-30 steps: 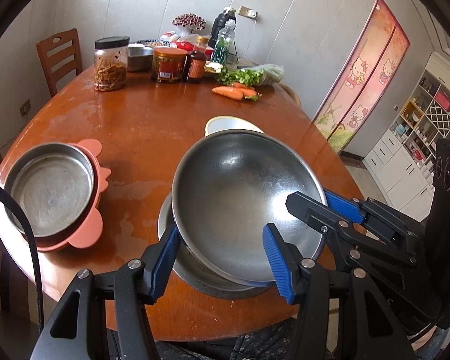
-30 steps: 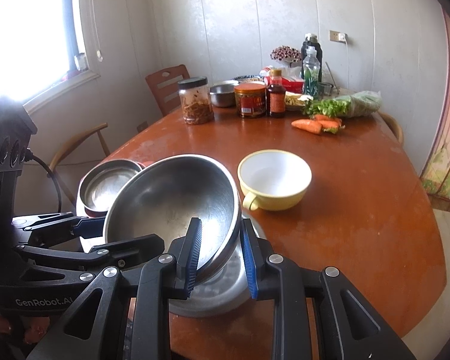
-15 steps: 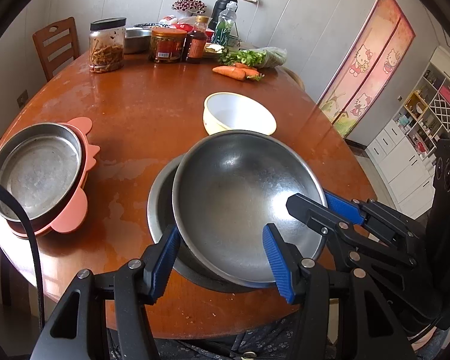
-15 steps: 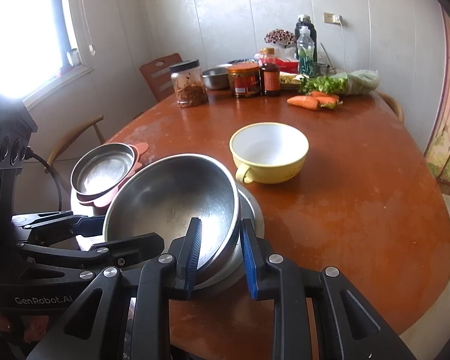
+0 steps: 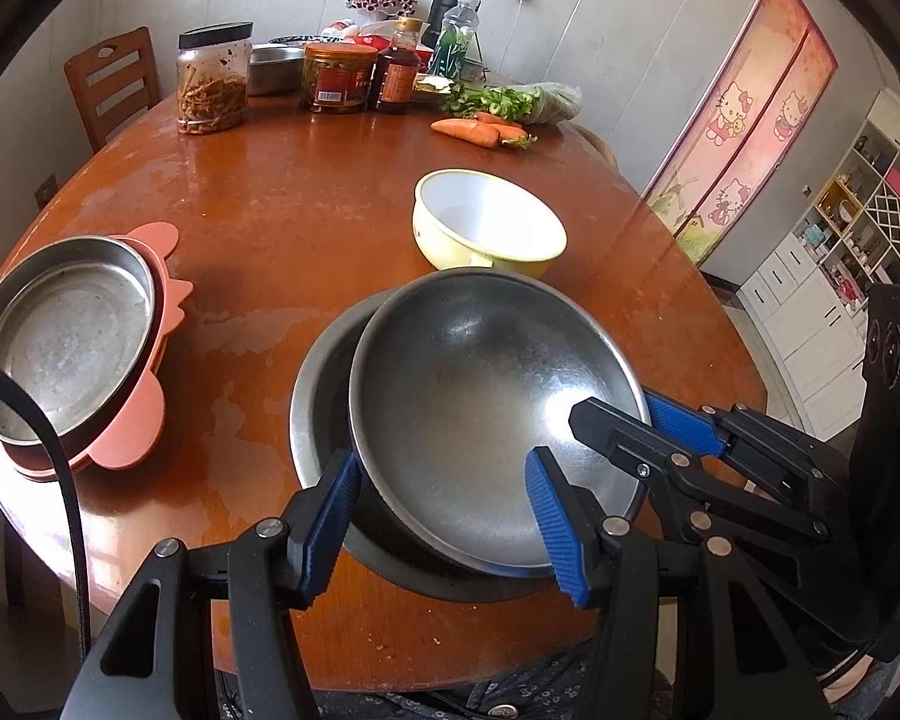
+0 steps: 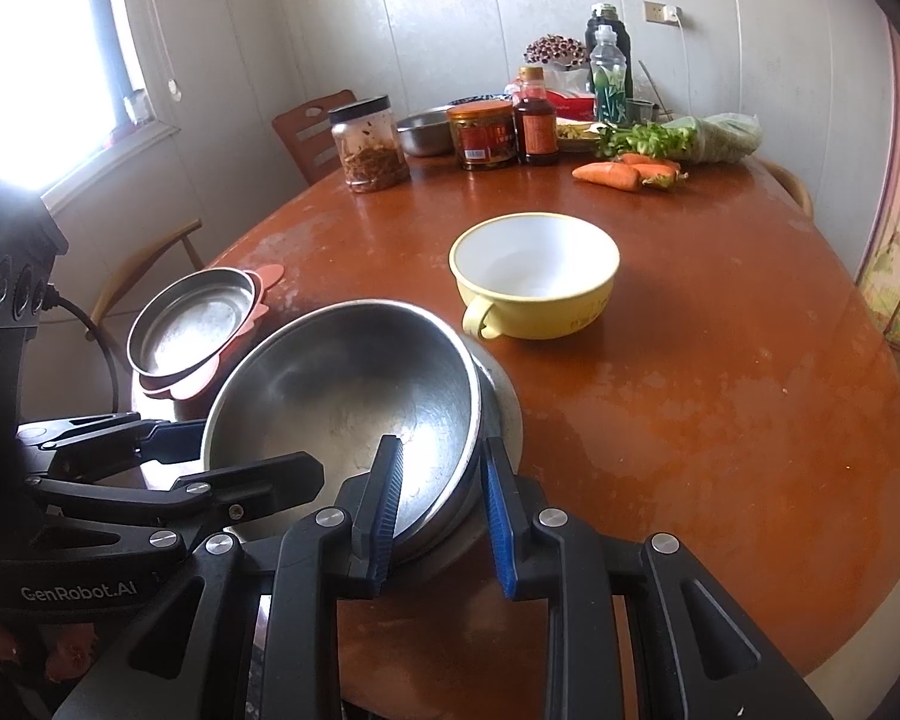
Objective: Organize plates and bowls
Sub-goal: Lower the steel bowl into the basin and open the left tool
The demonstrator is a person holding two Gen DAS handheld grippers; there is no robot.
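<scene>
Nesting the steel bowl into the steel plate under it was the step in hand, by my read. Table was round, brown, cluttered at the far edge; near-left sat a steel pan on a pink plate, well apart from the work. Yellow bowl stood just beyond the steel bowl, close to its far rim.

Steel bowl sat tilted, offset toward the right of the plate, near edge of the table. To do it well: lower both sides evenly, centre it over the plate, let go only once it sat flat, and keep clear of the yellow bowl.

Right tool was clamped on the bowl's rim, one pad inside, one outside; the outer pad looked close to the plate's edge too. Left tool was part-open, straddling the near rim: left pad outside the wall, right pad over the inside. Whether it actually pinched, I couldn't tell.
</scene>
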